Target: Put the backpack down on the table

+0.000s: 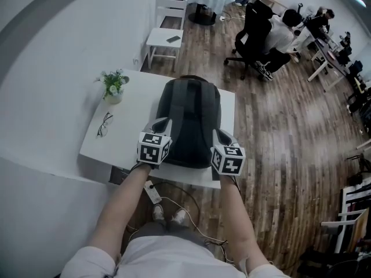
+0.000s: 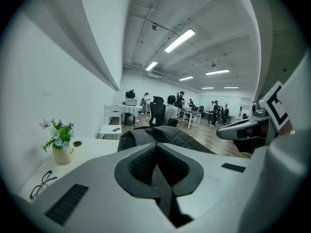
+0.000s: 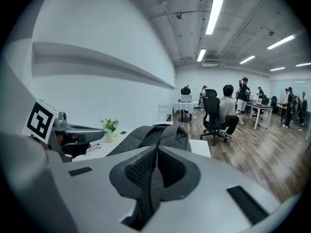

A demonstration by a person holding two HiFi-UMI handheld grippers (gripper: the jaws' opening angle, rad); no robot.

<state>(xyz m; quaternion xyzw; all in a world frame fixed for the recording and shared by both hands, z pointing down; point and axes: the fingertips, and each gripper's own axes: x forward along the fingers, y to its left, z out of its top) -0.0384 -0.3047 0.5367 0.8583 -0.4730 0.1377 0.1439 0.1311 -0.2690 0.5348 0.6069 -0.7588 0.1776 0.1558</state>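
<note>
Both pairs of jaws were closed tight, our left gripper (image 2: 156, 148) and our right gripper (image 3: 156, 150) each pinching a thin strip of the dark grey backpack (image 1: 190, 120) at its near end. We saw the backpack stretched lengthwise over the right part of the white table (image 1: 136, 112), its near end at the near edge. Left of it stood a small potted plant (image 1: 113, 87), with eyeglasses (image 1: 104, 124) nearer to us.

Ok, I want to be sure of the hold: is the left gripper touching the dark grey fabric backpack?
Touching. The left gripper view shows the left gripper shut on a dark strap of the backpack, its pads pressing both sides.
</note>
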